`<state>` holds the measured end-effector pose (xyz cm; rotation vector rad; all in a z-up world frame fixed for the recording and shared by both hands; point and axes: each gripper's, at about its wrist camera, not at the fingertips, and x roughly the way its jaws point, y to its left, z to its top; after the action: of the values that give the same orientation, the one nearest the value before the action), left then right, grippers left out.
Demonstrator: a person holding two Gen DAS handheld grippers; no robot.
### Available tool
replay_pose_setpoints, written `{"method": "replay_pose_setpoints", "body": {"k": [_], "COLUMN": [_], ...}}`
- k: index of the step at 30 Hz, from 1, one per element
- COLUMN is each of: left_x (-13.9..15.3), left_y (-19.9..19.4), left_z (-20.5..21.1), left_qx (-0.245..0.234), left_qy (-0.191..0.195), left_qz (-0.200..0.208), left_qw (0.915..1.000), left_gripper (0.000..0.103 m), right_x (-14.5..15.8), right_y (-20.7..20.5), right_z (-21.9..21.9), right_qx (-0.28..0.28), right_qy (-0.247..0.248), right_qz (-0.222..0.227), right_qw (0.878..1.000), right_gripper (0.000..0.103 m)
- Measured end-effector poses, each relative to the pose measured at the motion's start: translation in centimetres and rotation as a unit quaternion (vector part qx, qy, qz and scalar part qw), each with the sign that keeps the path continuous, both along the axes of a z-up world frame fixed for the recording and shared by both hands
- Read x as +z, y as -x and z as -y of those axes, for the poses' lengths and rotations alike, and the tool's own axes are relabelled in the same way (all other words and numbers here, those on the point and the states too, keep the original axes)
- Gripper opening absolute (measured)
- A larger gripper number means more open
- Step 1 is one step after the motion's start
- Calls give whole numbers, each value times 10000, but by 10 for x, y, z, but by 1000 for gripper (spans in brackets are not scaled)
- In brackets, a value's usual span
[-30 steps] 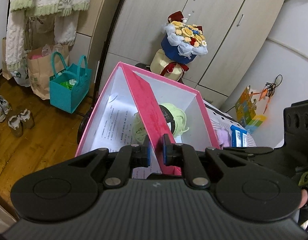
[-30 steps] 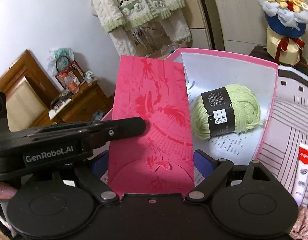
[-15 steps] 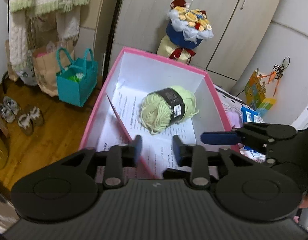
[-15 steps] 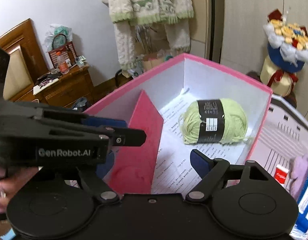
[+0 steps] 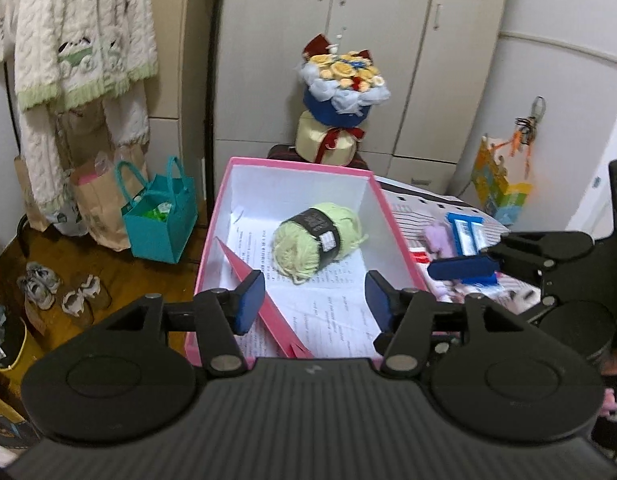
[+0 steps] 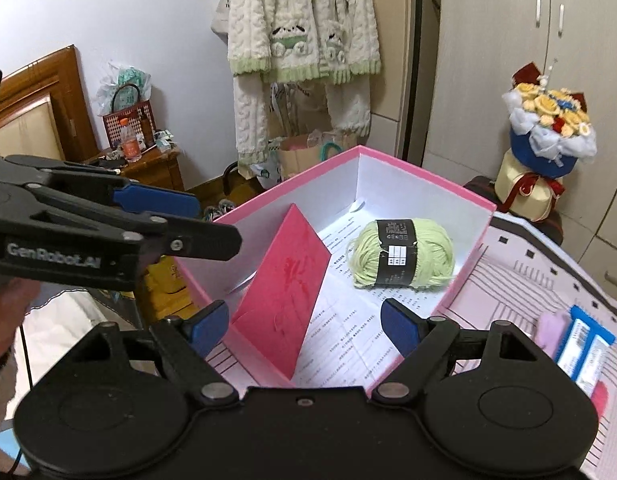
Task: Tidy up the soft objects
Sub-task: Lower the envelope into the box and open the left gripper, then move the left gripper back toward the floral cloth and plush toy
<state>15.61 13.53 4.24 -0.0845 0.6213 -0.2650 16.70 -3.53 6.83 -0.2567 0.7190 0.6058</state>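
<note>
A pink box [image 5: 296,166] [image 6: 420,169] with a white inside holds a ball of light green yarn [image 5: 316,240] [image 6: 404,254] with a black band. A red card [image 5: 274,318] [image 6: 284,284] leans inside against the box's left wall, and nothing grips it. My left gripper [image 5: 314,300] hovers over the box's near end. Its jaws are opening with nothing pressed between them. In the right wrist view the left gripper [image 6: 156,216] is at the left. My right gripper [image 6: 304,326] [image 5: 464,268] stands open above the near rim, holding nothing.
A lilac soft thing [image 5: 438,236] [image 6: 550,330] and a blue-and-white packet [image 5: 466,232] [image 6: 584,344] lie on the striped surface right of the box. A flower bouquet [image 5: 340,92] stands behind the box. A teal bag [image 5: 158,220] and shoes [image 5: 60,292] sit on the floor to the left.
The red card stood upright between both grippers, the left shut on it. The left let go and opened, both grippers drew back and up, and the card leans in the box.
</note>
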Motion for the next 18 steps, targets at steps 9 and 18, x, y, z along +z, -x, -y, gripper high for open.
{"method": "replay_pose_setpoints", "body": {"k": [9, 18], "left_x": [16, 21], "left_y": [41, 72], "left_z": [15, 50], "left_qx": [-529, -1140], "left_qy": [-19, -155], "left_qz": [121, 264], "left_qw": [9985, 9930], "left_gripper": [60, 66], "right_x": [23, 31], "right_y": [50, 99], "right_z": [20, 63], "right_qx": [-1, -40], "right_qy": [53, -189], "right_qz": [461, 775], "right_qw": [9989, 9968], "right_gripper": [86, 86]}}
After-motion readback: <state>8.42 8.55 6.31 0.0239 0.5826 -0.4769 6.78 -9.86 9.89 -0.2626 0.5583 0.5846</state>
